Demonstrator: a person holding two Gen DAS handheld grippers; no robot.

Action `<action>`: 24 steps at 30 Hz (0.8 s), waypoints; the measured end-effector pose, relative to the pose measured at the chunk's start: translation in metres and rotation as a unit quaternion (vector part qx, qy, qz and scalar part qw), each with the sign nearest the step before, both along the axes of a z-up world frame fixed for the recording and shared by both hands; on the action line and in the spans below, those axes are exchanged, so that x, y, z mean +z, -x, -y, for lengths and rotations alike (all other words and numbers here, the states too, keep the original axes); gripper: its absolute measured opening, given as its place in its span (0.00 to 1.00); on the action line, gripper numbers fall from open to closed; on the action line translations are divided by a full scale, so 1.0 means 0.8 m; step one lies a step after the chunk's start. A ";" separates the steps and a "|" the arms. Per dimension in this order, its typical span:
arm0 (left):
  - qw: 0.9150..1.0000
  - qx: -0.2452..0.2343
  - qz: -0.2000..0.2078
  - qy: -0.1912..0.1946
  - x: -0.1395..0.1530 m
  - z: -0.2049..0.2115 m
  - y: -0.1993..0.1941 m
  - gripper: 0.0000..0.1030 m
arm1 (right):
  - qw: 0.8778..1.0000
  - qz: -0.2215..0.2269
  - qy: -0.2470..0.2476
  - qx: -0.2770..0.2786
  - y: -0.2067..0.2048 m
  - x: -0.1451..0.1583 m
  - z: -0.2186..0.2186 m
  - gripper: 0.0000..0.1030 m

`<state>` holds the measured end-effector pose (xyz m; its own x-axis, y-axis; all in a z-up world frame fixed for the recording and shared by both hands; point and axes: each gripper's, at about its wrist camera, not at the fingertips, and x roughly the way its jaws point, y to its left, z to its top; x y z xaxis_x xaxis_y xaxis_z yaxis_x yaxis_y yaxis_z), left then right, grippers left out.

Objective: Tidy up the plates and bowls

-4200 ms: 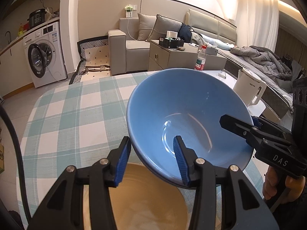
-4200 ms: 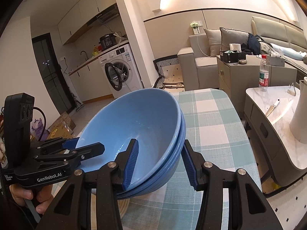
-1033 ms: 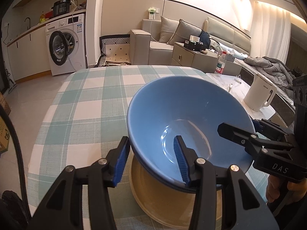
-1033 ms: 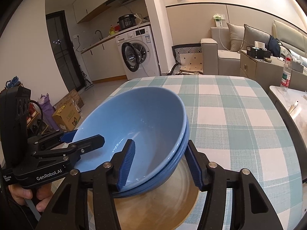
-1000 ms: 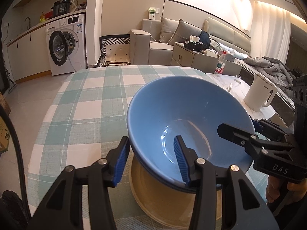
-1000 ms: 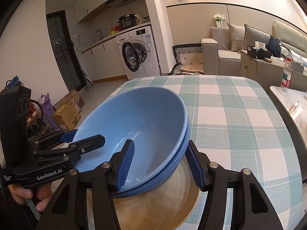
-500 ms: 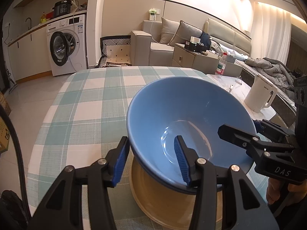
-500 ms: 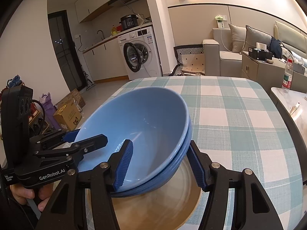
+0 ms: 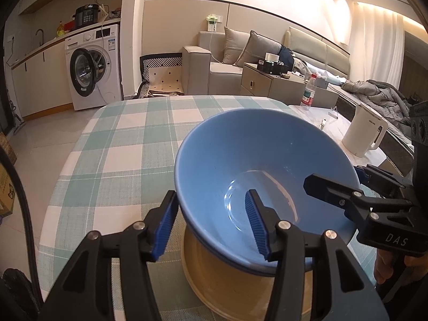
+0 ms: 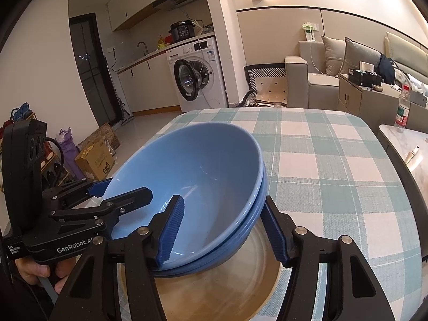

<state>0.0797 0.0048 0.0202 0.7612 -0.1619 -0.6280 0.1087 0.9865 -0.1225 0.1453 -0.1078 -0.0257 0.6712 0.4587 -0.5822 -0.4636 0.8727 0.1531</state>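
Two blue bowls (image 10: 192,187), nested one inside the other, sit on a tan plate (image 10: 214,289) that lies on the checked tablecloth (image 9: 120,155). The left gripper (image 9: 211,222) straddles the stack's near rim, one blue pad outside the wall and the other inside the upper bowl; its jaws are opening, and the outer pad stands just clear of the wall. The right gripper (image 10: 227,230) straddles the opposite side of the rim the same way, jaws parted about halfway, inner pad inside the bowl, outer pad just beside the stacked rims; whether it presses on them I cannot tell.
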 end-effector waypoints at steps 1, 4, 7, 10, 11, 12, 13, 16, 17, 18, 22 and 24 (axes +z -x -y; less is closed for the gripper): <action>1.000 -0.002 0.001 0.001 0.000 0.000 0.000 0.52 | 1.000 -0.001 0.001 0.000 -0.001 -0.001 0.000 0.59; 1.000 -0.005 0.004 0.002 0.001 -0.001 0.001 0.58 | 1.000 0.000 0.006 0.005 -0.002 -0.002 0.000 0.72; 1.000 0.000 0.004 -0.005 0.004 -0.004 0.004 0.66 | 1.000 0.013 0.013 0.002 0.000 0.000 0.002 0.84; 1.000 0.006 0.008 -0.010 0.007 -0.008 0.006 0.78 | 1.000 0.017 0.012 0.000 0.000 0.004 0.008 0.88; 1.000 0.008 0.014 -0.010 0.009 -0.010 0.009 0.82 | 1.000 0.018 0.011 -0.001 0.000 0.005 0.011 0.90; 1.000 0.006 0.018 -0.009 0.010 -0.012 0.011 0.82 | 1.000 0.020 0.010 -0.002 0.001 0.007 0.015 0.92; 1.000 0.004 0.021 -0.008 0.011 -0.013 0.014 0.83 | 1.000 0.022 0.007 -0.002 0.001 0.008 0.019 0.96; 1.000 0.008 0.024 -0.013 0.012 -0.017 0.018 0.88 | 1.000 0.031 -0.004 0.001 0.004 0.013 0.031 0.98; 1.000 0.010 0.025 -0.014 0.013 -0.018 0.020 0.92 | 0.999 0.033 -0.006 0.003 0.005 0.014 0.034 0.98; 0.999 0.012 0.027 -0.013 0.014 -0.020 0.022 0.95 | 0.999 0.036 -0.006 0.004 0.007 0.015 0.037 0.98; 0.999 0.015 0.043 -0.014 0.020 -0.023 0.030 0.96 | 0.999 0.051 -0.006 0.009 0.014 0.018 0.045 0.98; 0.998 0.015 0.054 -0.018 0.022 -0.024 0.035 0.98 | 0.998 0.058 -0.007 0.014 0.019 0.018 0.048 0.99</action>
<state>0.0514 0.0237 0.0380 0.8294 -0.1172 -0.5463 0.0905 0.9930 -0.0758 0.1301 -0.1464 -0.0112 0.7206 0.4857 -0.4948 -0.5028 0.8574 0.1093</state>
